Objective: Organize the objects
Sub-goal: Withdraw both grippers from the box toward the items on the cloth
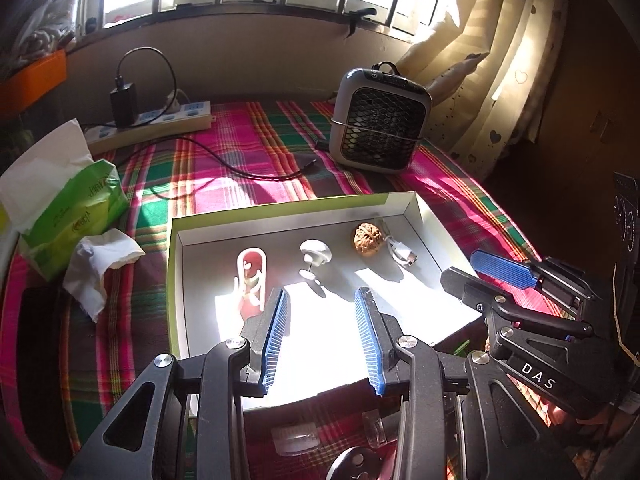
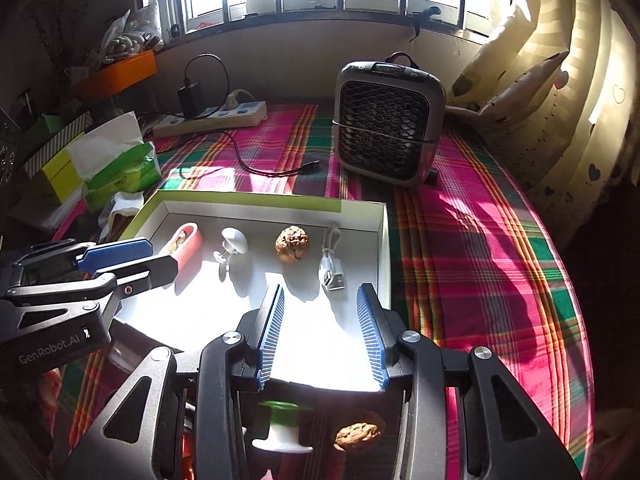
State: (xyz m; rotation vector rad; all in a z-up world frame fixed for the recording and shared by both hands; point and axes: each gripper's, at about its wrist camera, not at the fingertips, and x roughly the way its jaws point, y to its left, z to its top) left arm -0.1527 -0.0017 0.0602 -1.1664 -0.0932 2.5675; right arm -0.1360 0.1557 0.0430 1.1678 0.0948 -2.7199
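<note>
A shallow white box with a green rim [image 1: 176, 280] [image 2: 384, 248] lies on the plaid cloth. In it stand a row: a pink clip [image 1: 251, 276] [image 2: 185, 245], a white mushroom-shaped hook [image 1: 315, 257] [image 2: 234, 243], a walnut [image 1: 367, 238] [image 2: 292, 243] and a white USB cable [image 1: 402, 254] [image 2: 331, 268]. My left gripper [image 1: 322, 298] is open and empty over the box's near half. My right gripper [image 2: 322, 292] is open and empty over the box's near right part. Below it lie a green-and-white spool [image 2: 282, 428] and a second walnut [image 2: 358, 436].
A small grey fan heater [image 1: 380, 120] [image 2: 388, 124] stands behind the box. A power strip with a black charger [image 1: 152, 120] [image 2: 212, 114] and its cable lie at the back. A green tissue pack [image 1: 76, 212] [image 2: 120, 176] sits left. Clear plastic pieces [image 1: 296, 438] lie near me.
</note>
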